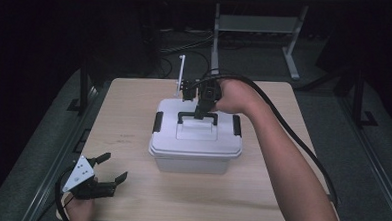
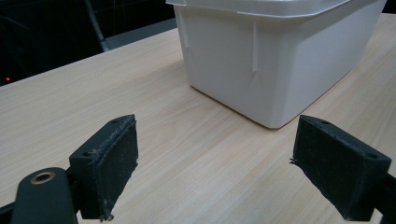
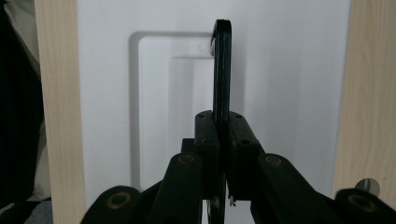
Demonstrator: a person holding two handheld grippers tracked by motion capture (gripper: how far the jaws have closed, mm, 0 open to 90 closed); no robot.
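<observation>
A white plastic storage box [image 1: 194,153] with a lid [image 1: 168,134] and black side latches [image 1: 158,122] stands in the middle of the wooden table [image 1: 127,152]. Its black carry handle [image 1: 184,115] is raised upright on the lid. My right gripper [image 1: 202,112] reaches down from the far side and is shut on the handle [image 3: 222,70], seen edge-on between its jaws over the white lid [image 3: 289,84]. My left gripper [image 1: 109,168] rests near the table's front left corner, open and holding nothing; the left gripper view has its pads [image 2: 114,158] wide apart, facing the box wall [image 2: 261,60].
A thin white upright post [image 1: 180,75] stands at the table's far edge behind the box. A metal table frame [image 1: 292,44] and cables lie on the dark floor beyond. Bare tabletop [image 2: 187,154] stretches between my left gripper and the box.
</observation>
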